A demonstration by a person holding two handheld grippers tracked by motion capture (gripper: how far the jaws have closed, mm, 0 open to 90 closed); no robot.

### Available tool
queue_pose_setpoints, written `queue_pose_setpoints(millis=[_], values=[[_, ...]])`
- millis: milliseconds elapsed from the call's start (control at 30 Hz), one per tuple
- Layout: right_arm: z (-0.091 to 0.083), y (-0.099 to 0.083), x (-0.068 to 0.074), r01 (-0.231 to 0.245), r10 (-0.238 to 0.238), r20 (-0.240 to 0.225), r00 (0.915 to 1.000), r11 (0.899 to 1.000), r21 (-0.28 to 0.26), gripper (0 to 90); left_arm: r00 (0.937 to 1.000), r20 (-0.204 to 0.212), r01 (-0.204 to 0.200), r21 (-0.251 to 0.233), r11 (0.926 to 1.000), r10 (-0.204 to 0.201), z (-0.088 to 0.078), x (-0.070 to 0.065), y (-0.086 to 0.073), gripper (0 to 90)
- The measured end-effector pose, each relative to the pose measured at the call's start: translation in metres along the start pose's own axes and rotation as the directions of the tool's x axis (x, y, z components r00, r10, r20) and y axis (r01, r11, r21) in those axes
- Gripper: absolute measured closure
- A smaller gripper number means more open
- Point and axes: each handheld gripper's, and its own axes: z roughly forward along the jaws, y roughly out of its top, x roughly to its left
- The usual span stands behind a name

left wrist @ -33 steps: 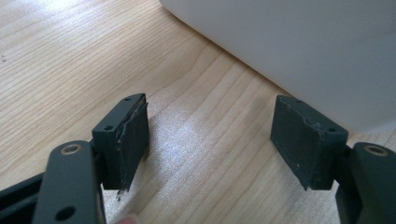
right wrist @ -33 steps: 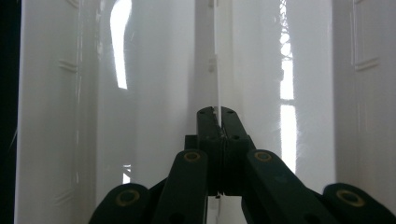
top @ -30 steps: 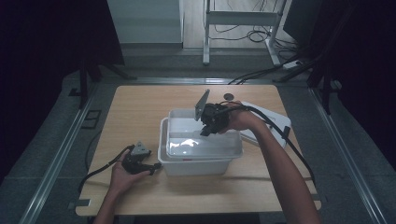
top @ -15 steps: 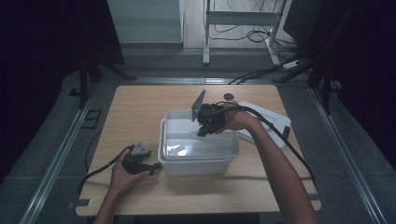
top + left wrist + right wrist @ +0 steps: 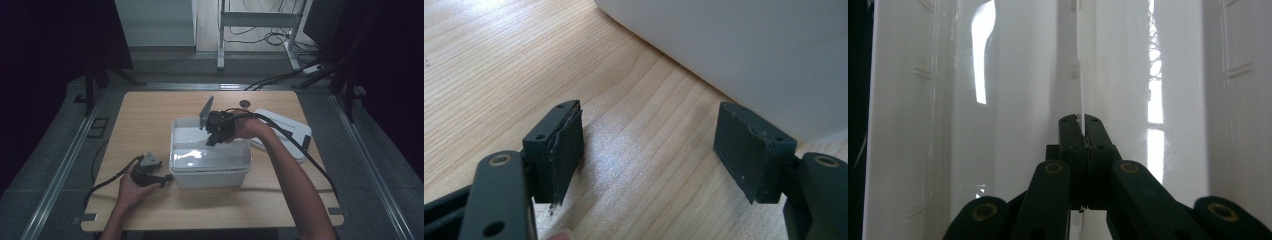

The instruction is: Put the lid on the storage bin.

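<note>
- White plastic bin (image 5: 210,162) at the middle of the wooden counter (image 5: 145,120), open at the top, inner walls glossy.
- Right tongs (image 5: 214,136) over the bin's 12 o'clock rim, angled down into it; in the right gripper view, right tongs (image 5: 1082,125) pressed together on a thin white edge (image 5: 1081,75) running straight up from between the jaws, seemingly part of the bin wall.
- White lid (image 5: 285,132) flat on the counter at 3 o'clock of the bin, just beside it.
- Small dark round object (image 5: 244,104) at 1 o'clock of the bin, near the counter's far edge.
- Left tongs (image 5: 165,177) low on the counter at 8 o'clock of the bin, close to its corner; in the left gripper view, left tongs (image 5: 649,145) spread wide, nothing between them, bin wall (image 5: 744,55) just ahead.
</note>
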Motion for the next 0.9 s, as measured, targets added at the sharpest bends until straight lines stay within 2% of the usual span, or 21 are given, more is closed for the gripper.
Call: queue_pose_setpoints(millis=[633,667,733,900], values=[[0.016,-0.002,-0.002,-0.011,0.011,-0.001,0.9999,1.000,0.027,88.1,1.0000,0.003,-0.001,0.001,1.0000,0.001,0.000,0.000,0.000,28.0],[0.017,-0.002,-0.002,-0.010,0.010,0.002,1.0000,1.000,0.026,85.3,1.0000,0.003,-0.001,0.000,1.0000,0.001,0.000,0.000,0.000,28.0],[0.017,-0.002,-0.003,-0.018,0.017,0.009,0.9998,1.000,0.015,73.9,1.0000,0.003,-0.001,0.001,1.0000,0.001,0.000,0.000,0.000,28.0],[0.011,-0.005,-0.002,-0.020,0.020,0.018,0.9996,1.000,0.001,70.5,1.0000,0.004,0.001,-0.001,1.0000,-0.001,0.000,0.000,0.000,28.0]])
